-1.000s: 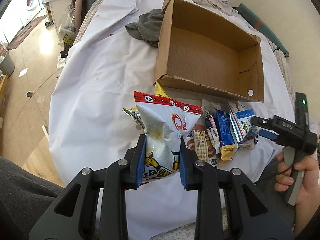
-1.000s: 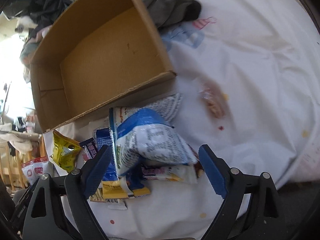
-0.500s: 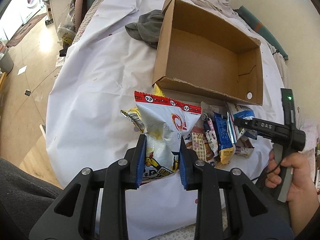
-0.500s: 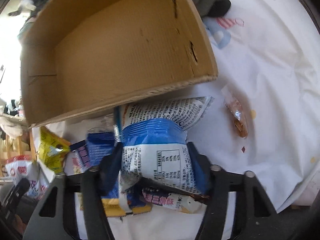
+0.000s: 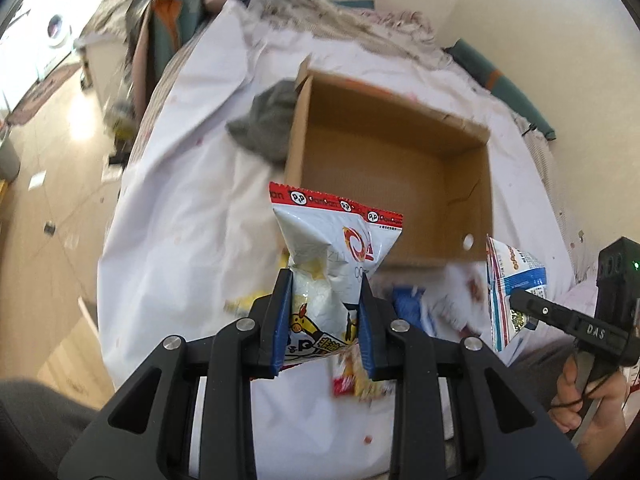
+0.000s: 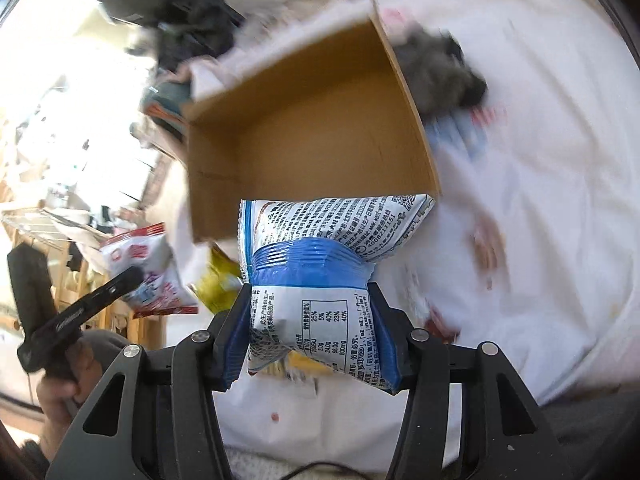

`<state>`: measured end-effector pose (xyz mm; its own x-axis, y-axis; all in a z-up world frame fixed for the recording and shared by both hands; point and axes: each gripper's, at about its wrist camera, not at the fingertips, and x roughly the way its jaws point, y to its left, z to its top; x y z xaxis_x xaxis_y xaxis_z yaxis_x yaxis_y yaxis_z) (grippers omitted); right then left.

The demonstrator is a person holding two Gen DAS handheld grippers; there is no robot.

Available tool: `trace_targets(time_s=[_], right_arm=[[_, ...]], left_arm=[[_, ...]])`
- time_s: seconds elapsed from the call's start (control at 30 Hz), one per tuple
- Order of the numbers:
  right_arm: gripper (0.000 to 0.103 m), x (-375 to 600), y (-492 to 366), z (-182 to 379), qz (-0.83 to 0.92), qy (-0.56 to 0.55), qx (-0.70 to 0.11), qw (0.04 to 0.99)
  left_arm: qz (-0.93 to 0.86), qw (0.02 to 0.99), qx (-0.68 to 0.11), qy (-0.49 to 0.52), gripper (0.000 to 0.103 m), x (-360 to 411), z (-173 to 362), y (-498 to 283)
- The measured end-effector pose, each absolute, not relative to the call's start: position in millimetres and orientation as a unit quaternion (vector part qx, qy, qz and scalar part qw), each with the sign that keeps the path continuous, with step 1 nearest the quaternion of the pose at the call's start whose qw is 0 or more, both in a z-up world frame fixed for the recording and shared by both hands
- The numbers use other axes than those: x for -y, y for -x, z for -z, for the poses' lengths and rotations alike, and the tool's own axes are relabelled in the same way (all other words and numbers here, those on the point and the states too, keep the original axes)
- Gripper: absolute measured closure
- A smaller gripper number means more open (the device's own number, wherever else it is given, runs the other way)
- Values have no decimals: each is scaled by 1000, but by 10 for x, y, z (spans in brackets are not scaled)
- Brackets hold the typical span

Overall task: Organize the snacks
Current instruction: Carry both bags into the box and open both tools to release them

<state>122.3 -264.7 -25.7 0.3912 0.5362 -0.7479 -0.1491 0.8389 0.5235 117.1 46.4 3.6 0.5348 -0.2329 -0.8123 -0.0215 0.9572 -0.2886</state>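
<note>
1. Left gripper (image 5: 324,316): fingers clamp the red-topped snack bag (image 5: 332,264), long axis upright
2. Right gripper (image 6: 308,332): fingers, just closed, pinch the blue snack bag (image 6: 316,276)
3. Both bags hang before the cardboard box (image 5: 392,160), which lies ahead, open side up; neither hand clearly nearer

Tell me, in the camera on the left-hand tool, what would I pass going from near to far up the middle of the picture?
left gripper → red-and-white snack bag clamped in it → cardboard box, open and empty → rumpled bedding by the wall.
</note>
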Motion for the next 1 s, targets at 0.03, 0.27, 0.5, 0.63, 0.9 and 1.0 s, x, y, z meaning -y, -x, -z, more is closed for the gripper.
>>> trace_targets(time_s=[0.03, 0.27, 0.5, 0.63, 0.9, 1.0], right_arm=[[48, 2619, -1287, 229, -215, -193, -499, 817], [47, 2543, -1675, 103, -213, -181, -445, 851], [47, 2532, -2058, 382, -180, -176, -459, 852], [47, 2553, -2131, 581, -175, -198, -477, 838], [46, 2443, -2167, 636, -172, -176, -482, 841], [44, 2404, -2154, 631, -172, -158, -479, 846]], left_arm=[[63, 869, -473, 132, 78, -442, -76, -1223], [82, 889, -437, 110, 78, -195, -194, -1696], [88, 907, -405, 78, 78, 12, 72, -2039], [90, 896, -425, 92, 78, -5, 302, -2124], [93, 882, -451, 94, 78, 75, 492, -2223], [90, 882, -453, 96, 77, 90, 503, -2221]])
